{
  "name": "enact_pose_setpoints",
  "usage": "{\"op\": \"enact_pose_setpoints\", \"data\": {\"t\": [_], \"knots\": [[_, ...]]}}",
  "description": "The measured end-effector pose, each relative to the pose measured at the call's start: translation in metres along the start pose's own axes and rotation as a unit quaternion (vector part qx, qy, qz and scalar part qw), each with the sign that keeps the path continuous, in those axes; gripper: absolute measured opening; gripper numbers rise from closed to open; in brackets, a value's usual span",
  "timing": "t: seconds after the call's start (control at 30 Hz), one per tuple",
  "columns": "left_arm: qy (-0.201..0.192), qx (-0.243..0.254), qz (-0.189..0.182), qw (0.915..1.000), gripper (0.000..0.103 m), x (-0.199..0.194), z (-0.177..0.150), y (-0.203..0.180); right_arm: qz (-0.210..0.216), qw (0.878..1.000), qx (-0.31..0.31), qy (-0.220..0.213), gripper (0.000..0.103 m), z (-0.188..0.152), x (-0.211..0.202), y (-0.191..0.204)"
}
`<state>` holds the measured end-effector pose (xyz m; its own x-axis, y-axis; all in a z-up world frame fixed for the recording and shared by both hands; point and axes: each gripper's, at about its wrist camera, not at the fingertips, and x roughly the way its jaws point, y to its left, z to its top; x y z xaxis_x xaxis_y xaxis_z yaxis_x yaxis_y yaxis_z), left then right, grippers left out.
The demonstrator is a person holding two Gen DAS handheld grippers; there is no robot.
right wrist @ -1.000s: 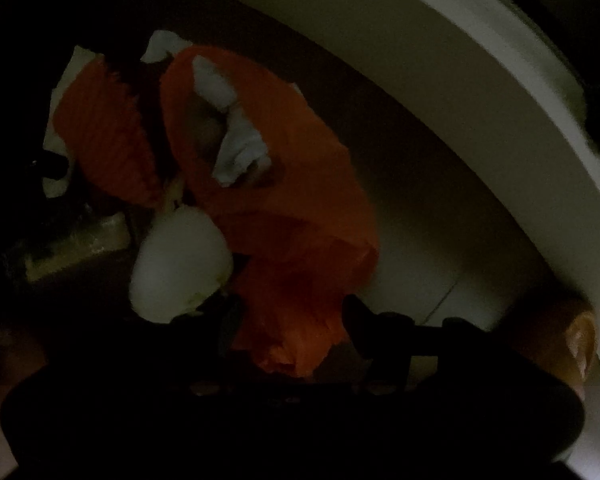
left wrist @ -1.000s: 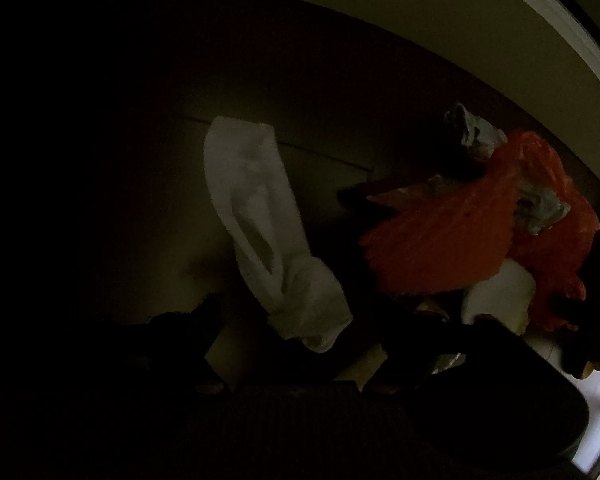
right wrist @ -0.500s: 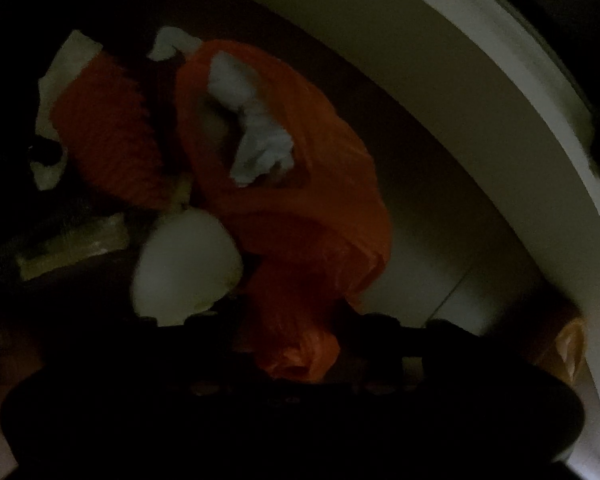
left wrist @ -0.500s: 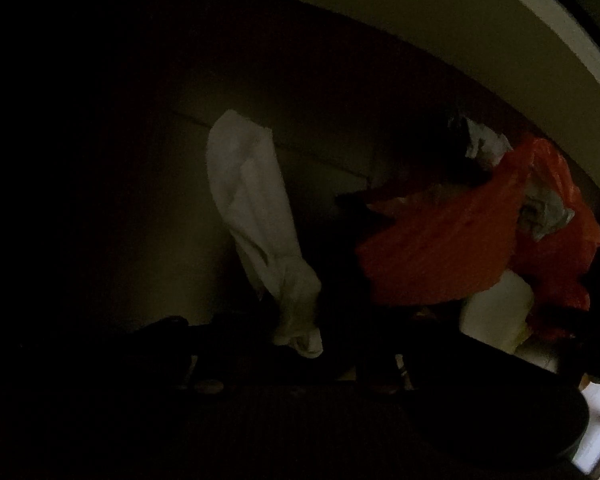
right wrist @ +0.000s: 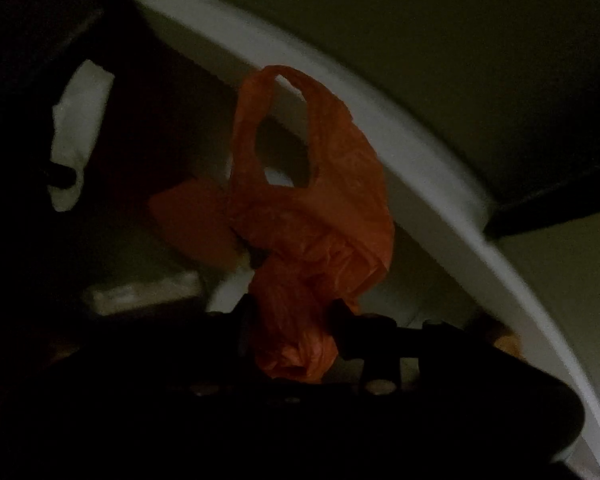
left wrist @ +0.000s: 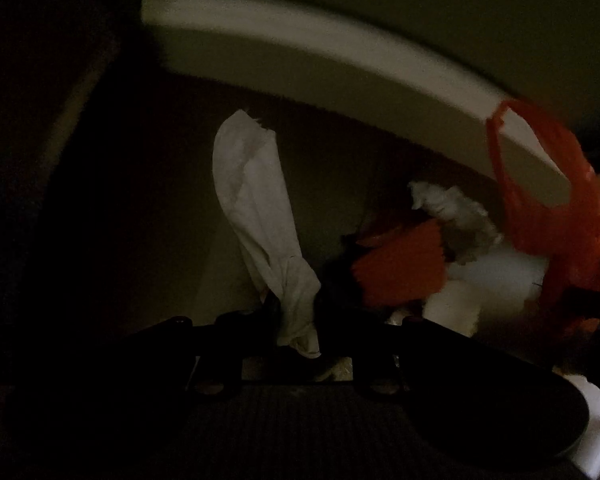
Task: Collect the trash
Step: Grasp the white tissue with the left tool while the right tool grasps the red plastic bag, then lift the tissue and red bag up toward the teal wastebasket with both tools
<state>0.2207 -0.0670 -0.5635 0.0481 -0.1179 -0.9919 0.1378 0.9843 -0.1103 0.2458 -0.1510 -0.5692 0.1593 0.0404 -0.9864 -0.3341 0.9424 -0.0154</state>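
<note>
Darkness is seen throughout. A white tissue [left wrist: 268, 236] is pinched by the closed left tongs [left wrist: 296, 320]; an orange plastic bag [right wrist: 312, 224] is gripped by the right tongs [right wrist: 294, 320].

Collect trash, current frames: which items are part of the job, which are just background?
Job:
white paper, pinched in left gripper
orange plastic bag, held in right gripper
crumpled tissue
orange wrapper

Background:
white baseboard
floor

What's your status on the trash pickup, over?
Left gripper shut on white tissue. Right gripper shut on orange plastic bag. More scraps below, not collected. Nothing blocking.
</note>
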Motion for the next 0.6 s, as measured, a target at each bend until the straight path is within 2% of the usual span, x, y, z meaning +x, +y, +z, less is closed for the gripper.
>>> {"op": "enact_pose_setpoints", "data": {"t": [0.17, 0.27, 0.4, 0.6], "knots": [[-0.043, 0.017, -0.002, 0.9989, 0.017, -0.07, -0.003, 0.005, 0.003, 0.999, -0.009, -0.032, 0.038, 0.001, -0.07, 0.013], [-0.074, 0.035, 0.01, 0.9966, 0.017, -0.121, 0.002, 0.007, 0.006, 0.998, -0.014, -0.056, 0.038, 0.0, -0.107, 0.02], [-0.127, 0.045, 0.023, 0.9906, 0.017, -0.184, -0.001, 0.008, 0.013, 0.994, -0.02, -0.106, 0.038, 0.004, -0.168, 0.029], [-0.205, 0.038, 0.039, 0.9773, 0.017, -0.287, -0.02, 0.01, 0.025, 0.981, -0.036, -0.187, 0.038, 0.001, -0.255, 0.05]]}}
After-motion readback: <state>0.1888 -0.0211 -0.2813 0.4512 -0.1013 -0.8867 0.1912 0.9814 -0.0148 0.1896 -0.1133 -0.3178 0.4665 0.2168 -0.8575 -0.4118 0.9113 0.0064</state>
